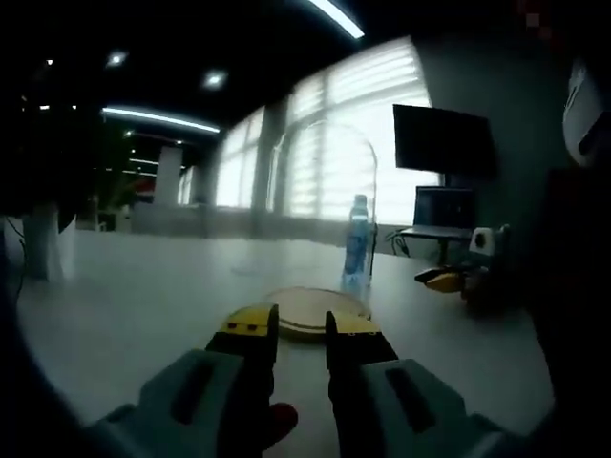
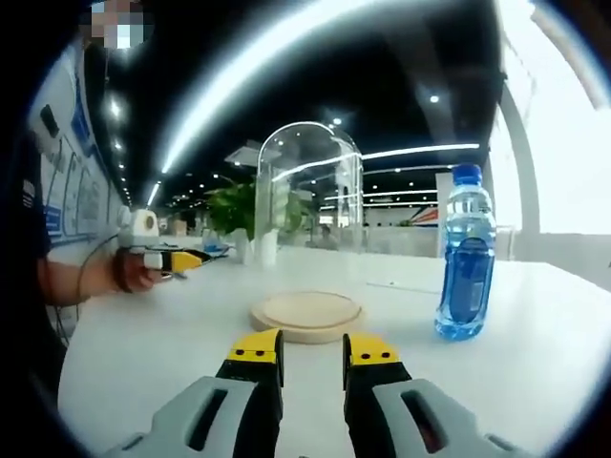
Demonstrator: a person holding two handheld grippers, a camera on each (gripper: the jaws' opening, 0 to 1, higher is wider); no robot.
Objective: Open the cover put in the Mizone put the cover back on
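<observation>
The broad white table [image 2: 573,324] carries everything in front of you. On it stands the tall clear glass dome cover [image 2: 307,186], seated on the round pale wooden base [image 2: 305,315]; through the glass you can see nothing resting on the wood, so the space under the dome is empty. In the left gripper view the same dome [image 1: 325,205] is faint against the bright windows, with the wooden base [image 1: 310,310] below it.

The blue Mizone bottle [image 2: 467,253], clear plastic with a blue cap and blue label, stands upright on the table near the base but outside the dome, apart from it. In the left gripper view the bottle [image 1: 357,246] rises just behind the far edge of the base.

Your right gripper [image 2: 312,348], grey with yellow tips, hovers near the base with its jaws set a narrow gap apart and nothing between them. Your left gripper [image 1: 300,324] looks the same: a narrow gap, nothing held. From the right gripper view, your left gripper [image 2: 177,260] sits off to the side in a hand, above the table and well away from the dome.
</observation>
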